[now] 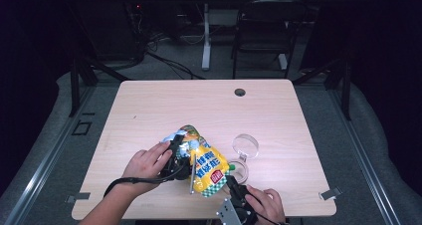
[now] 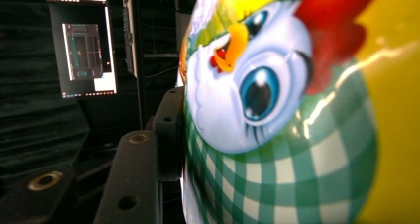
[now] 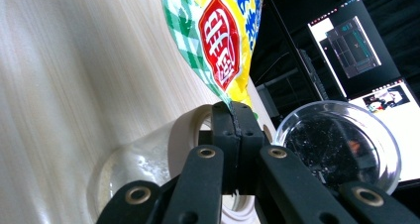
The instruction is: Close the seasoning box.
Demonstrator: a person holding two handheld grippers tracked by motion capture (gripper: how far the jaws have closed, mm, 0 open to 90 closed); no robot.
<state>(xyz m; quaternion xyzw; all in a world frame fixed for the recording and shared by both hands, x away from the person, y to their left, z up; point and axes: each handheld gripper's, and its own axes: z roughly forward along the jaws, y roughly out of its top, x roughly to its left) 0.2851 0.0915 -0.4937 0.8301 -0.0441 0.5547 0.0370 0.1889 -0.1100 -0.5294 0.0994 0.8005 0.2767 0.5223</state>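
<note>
Right gripper (image 3: 233,120) pinching bag (image 3: 218,40) corner, left gripper (image 1: 180,150) clamping top

A light wooden desk (image 1: 149,110) with rounded corners carries everything here. A dark round cable hole (image 1: 240,92) sits near its far edge. Nearer than that hole and slightly to its right, a clear round lid (image 1: 246,146) stands tilted on the wood (its rim catches the light). Just nearer than the lid lies a clear jar (image 1: 240,169) on its side.
</note>
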